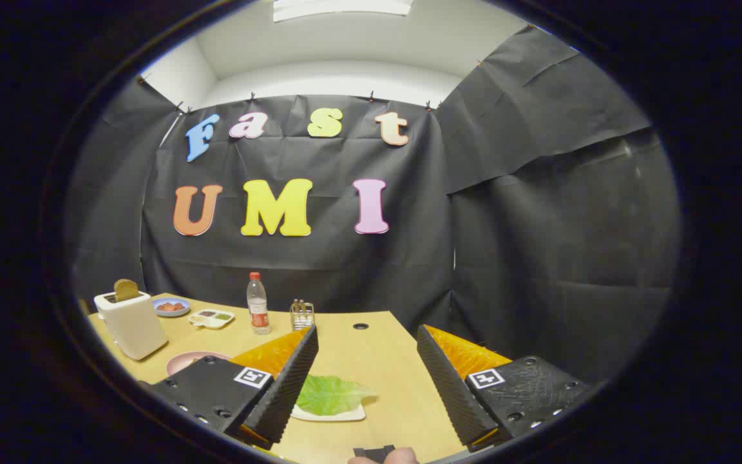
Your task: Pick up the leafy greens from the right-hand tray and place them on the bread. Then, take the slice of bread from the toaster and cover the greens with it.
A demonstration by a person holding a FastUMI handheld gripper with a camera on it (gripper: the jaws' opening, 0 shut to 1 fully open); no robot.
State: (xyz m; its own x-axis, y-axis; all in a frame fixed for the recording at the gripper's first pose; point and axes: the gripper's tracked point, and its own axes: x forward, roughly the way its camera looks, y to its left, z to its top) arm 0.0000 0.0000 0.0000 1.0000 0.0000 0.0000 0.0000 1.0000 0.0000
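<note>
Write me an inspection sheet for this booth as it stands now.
Surface: pale wooden table with a round hole toward its far edge.
Job's things: green leafy lettuce lies on a white tray between the fingers, nearer one of them; brown bread slice stands in the white toaster; pink plate lies just in front of the toaster, partly hidden.
Clutter: clear plastic bottle, wire holder, blue bowl, white divided dish.
Grippers: gripper open, fingers wide apart above the table, holding nothing.
Cables: nothing seen.
Surroundings: black cloth wall, white ceiling above.
</note>
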